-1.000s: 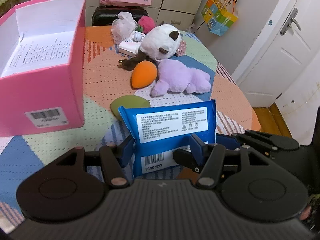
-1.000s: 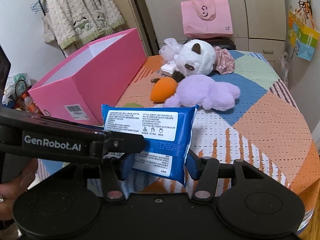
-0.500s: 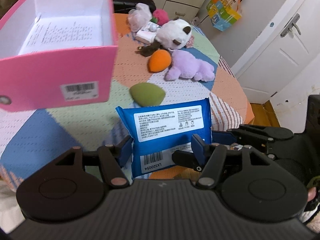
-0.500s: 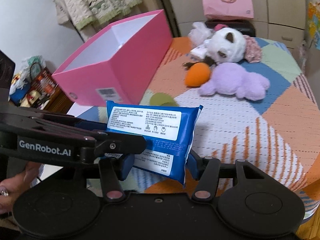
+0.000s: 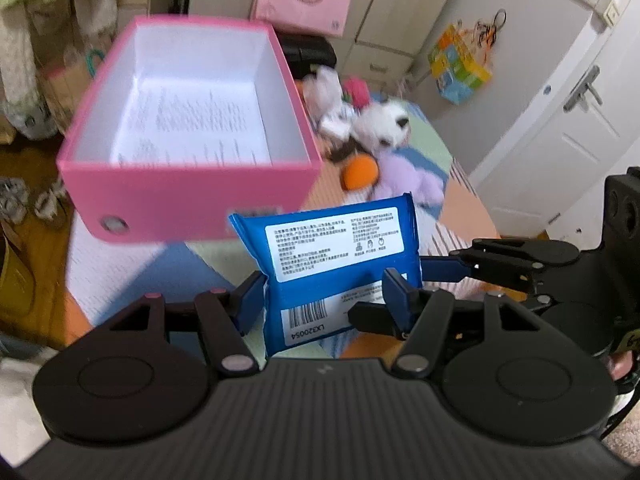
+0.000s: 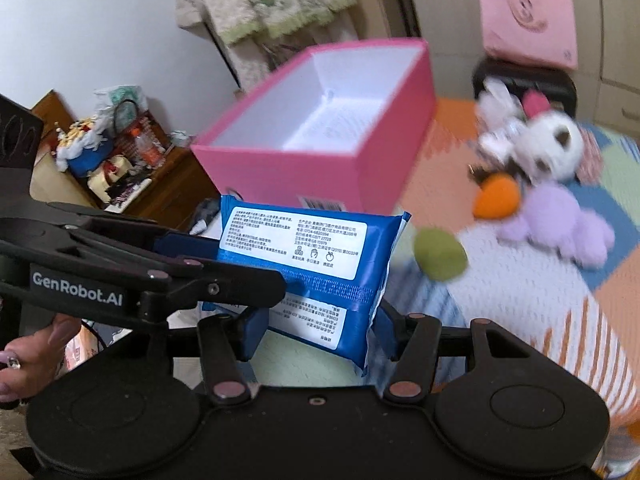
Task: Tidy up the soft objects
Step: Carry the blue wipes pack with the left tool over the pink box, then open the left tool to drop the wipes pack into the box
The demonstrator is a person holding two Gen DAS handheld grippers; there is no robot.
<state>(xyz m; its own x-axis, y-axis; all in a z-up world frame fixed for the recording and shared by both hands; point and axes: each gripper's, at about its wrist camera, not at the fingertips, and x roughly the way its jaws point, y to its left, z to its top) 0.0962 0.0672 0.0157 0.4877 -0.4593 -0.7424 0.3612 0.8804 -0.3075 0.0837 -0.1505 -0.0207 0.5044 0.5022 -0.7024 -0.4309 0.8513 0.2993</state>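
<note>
From the left wrist, the left gripper (image 5: pixel 324 300) pinches the lower part of the blue wipes pack (image 5: pixel 332 256), its blue pads pressed against the two sides, and the right gripper (image 5: pixel 444 268) comes in from the right edge and grips the same pack. A second ago the pack sat low over the patterned tablecloth (image 5: pixel 176 264) with the pink box (image 5: pixel 192 196) off to the left showing mostly its outer wall; now the pack rides higher and the box stands straight beyond it, its white inside open to view. I judge the carry toward the box well under way, with the drop itself not yet done. The near wall of the box is the edge to clear; the pack's top corner overlaps that wall in the picture, though I cannot tell how far apart they are. From the right wrist, the right gripper (image 6: pixel 316 332) clamps the pack's near end, and the left gripper (image 6: pixel 208 248) reaches in from the left and holds its far side. The box has likewise come nearer the middle of this view. Nothing lies in the box but a printed sheet, so there is room. The green sponge (image 6: pixel 440 254), orange sponge (image 6: pixel 498 200), purple plush (image 6: pixel 560 224) and white plush (image 6: pixel 548 148) lie to the right, well apart from the path.
</note>
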